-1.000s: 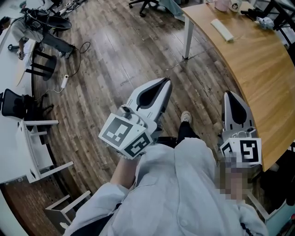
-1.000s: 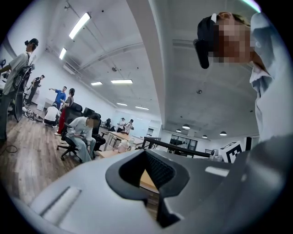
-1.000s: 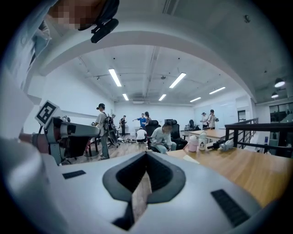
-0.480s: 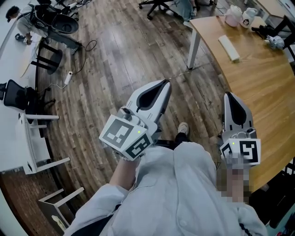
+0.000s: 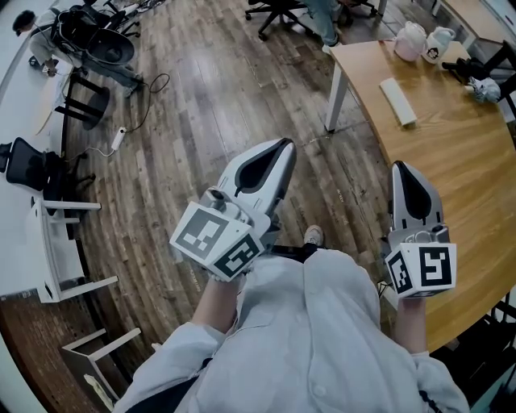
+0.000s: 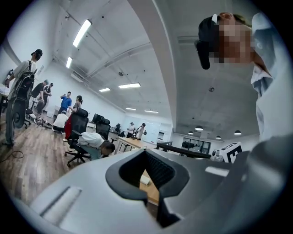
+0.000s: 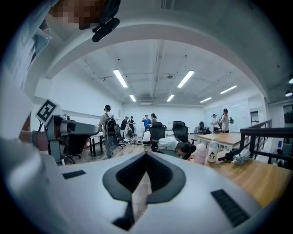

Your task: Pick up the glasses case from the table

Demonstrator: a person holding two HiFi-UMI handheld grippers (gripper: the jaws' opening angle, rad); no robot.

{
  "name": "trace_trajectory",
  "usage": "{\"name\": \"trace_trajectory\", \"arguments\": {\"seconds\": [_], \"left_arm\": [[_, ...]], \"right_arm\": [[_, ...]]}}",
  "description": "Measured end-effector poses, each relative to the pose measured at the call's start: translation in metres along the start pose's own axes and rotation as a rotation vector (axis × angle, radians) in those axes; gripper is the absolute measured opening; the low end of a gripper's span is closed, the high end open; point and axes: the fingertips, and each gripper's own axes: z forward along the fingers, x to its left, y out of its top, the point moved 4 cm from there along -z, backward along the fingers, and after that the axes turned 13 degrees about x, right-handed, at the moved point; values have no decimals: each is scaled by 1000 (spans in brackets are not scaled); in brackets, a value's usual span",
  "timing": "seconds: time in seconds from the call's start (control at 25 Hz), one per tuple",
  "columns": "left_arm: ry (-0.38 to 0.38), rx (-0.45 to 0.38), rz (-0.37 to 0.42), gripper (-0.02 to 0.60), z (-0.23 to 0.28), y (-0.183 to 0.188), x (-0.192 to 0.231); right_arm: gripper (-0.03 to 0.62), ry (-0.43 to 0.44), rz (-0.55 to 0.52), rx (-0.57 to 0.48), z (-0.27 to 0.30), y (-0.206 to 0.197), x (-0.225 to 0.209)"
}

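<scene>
A white oblong glasses case (image 5: 397,101) lies on the curved wooden table (image 5: 459,161) at the upper right of the head view, far ahead of both grippers. My left gripper (image 5: 285,150) is held over the wooden floor, shut and empty. To its right, my right gripper (image 5: 401,169) is held at the table's near edge, also shut with nothing in it. In the left gripper view the shut gripper (image 6: 145,153) fills the lower half, and a small white shape (image 6: 144,179) on the tabletop shows through its gap. The right gripper (image 7: 146,155) points into the room.
A pink bottle (image 5: 409,40), a white mug (image 5: 439,44) and dark clutter (image 5: 476,73) stand at the table's far end. A white table leg (image 5: 333,89) rises from the floor. Office chairs (image 5: 282,12), a white desk (image 5: 16,210) and several people (image 7: 107,130) are around.
The head view has shifted toward the table: its far end with the bottle and mug has come further into view. Both grippers stay shut and keep their place in the picture.
</scene>
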Motion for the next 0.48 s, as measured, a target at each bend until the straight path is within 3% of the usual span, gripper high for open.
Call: {"name": "trace_trajectory", "arguments": {"seconds": [0.48], "left_arm": [[32, -8, 3, 3, 24, 11, 4]], "right_arm": [[-5, 3, -1, -11, 16, 4, -33]]}}
